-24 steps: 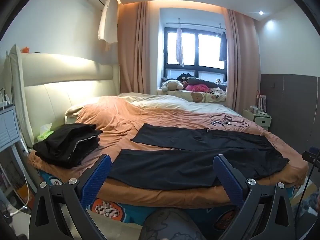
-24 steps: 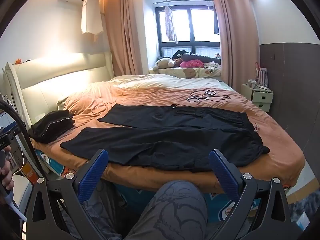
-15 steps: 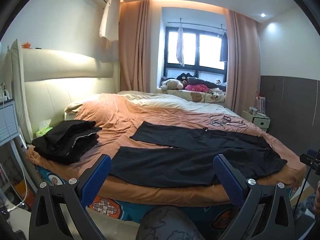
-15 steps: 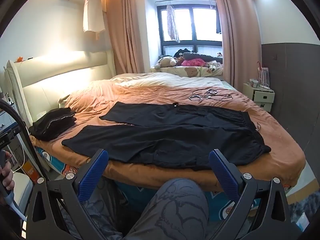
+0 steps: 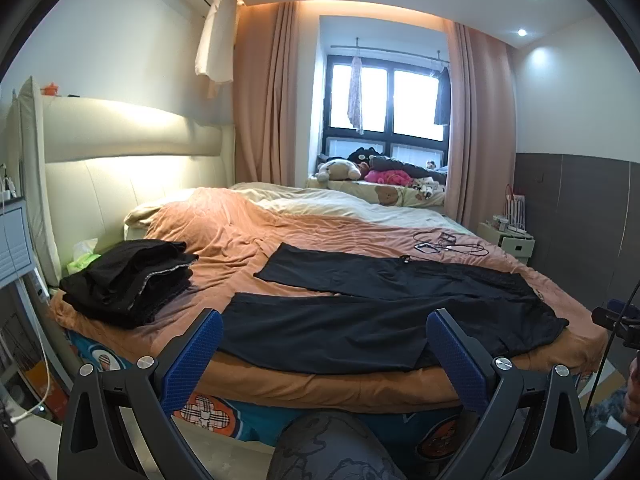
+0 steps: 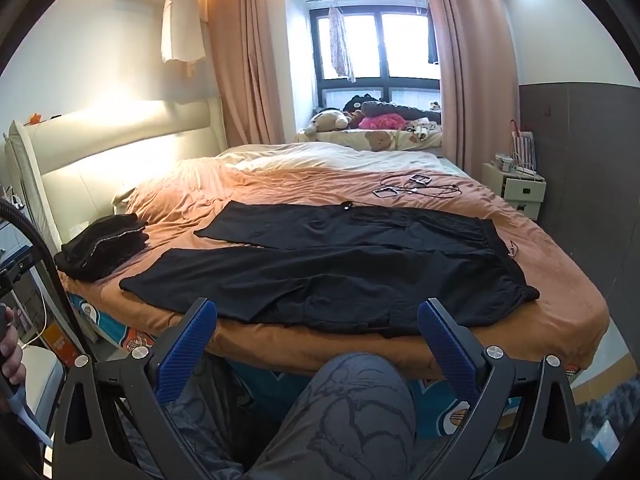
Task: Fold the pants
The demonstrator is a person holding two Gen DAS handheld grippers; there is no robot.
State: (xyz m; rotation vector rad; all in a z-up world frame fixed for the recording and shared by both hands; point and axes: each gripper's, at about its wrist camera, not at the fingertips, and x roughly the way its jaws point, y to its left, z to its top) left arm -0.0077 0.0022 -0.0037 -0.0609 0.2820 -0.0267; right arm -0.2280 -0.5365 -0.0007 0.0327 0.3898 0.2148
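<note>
The bed (image 5: pixel 360 384) wears an orange cover (image 5: pixel 248 240). Black pants (image 5: pixel 380 312) lie flat across its near half, both legs pointing left, waist toward the right. A stack of folded dark clothes (image 5: pixel 128 284) sits at the near left corner. Tangled cables (image 5: pixel 444 242) lie farther back on the right

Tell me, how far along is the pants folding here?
Done: a stack of folded dark clothes sits at the bed's head end. In hand: nothing; the left gripper and right gripper are both open and short of the bed. Left: the black pants lie spread flat on the orange blanket, legs apart, with no fold made yet.
</note>
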